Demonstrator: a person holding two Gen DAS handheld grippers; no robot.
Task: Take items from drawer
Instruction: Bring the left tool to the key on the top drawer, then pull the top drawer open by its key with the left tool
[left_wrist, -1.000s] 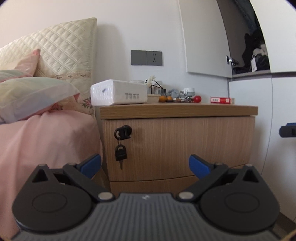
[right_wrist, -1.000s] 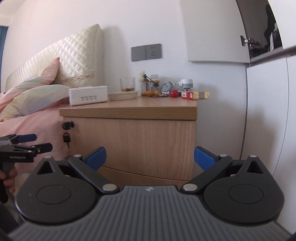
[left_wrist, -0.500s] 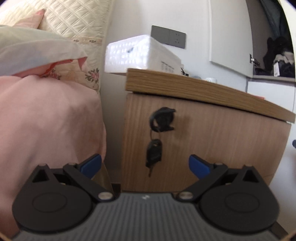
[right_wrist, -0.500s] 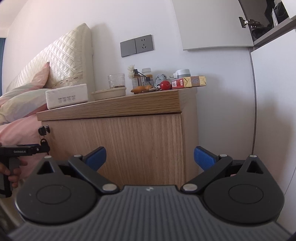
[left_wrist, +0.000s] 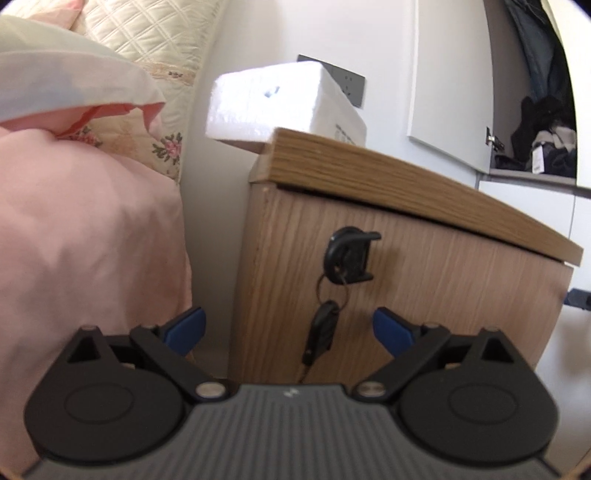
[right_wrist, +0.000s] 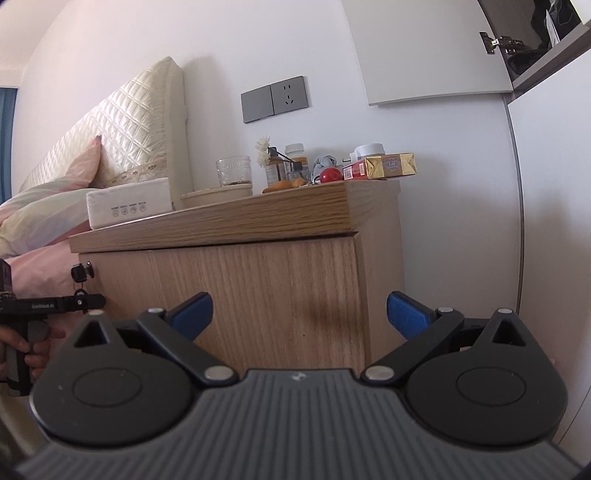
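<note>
Left gripper, released, is facing the key in the closed drawer at frame centre; right gripper is gaping, empty.

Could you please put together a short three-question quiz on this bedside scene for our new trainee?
1. True or false: the drawer is shut.
2. What hangs from the key in the lock?
A. a second key
B. a ribbon
C. a bell
3. Fill in: the left hand-held gripper and the right hand-held gripper are both ____.

Key: 1 true; 2 A; 3 open.
</note>
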